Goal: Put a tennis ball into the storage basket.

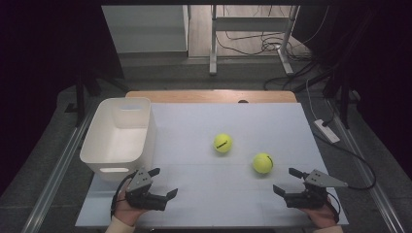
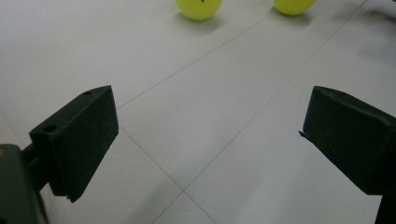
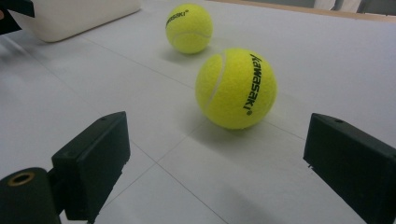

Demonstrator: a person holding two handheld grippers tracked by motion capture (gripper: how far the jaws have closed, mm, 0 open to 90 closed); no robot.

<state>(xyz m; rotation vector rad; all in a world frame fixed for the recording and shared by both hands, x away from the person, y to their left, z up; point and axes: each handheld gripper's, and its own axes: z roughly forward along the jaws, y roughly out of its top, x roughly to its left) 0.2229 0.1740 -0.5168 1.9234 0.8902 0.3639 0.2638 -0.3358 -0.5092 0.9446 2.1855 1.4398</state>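
Observation:
Two yellow tennis balls lie on the white table: one (image 1: pixel 222 143) near the middle, the other (image 1: pixel 263 163) to its right and nearer me. My left gripper (image 1: pixel 163 183) rests at the front left beside the white bin (image 1: pixel 119 137), jaws open and nothing between them. In the left gripper view both balls (image 2: pixel 199 8) (image 2: pixel 293 5) sit far ahead at the top edge. My right gripper (image 1: pixel 286 180) stands open at the front right. The right gripper view has the nearer ball (image 3: pixel 236 88) just ahead of its jaws and the other ball (image 3: pixel 189 28) behind it.
The white bin (image 3: pixel 70 16) stands empty at the table's left edge. A wooden strip (image 1: pixel 209 96) runs along the far edge. Cables and a power strip (image 1: pixel 326 130) lie on the floor to the right, with a desk frame (image 1: pixel 250 34) beyond.

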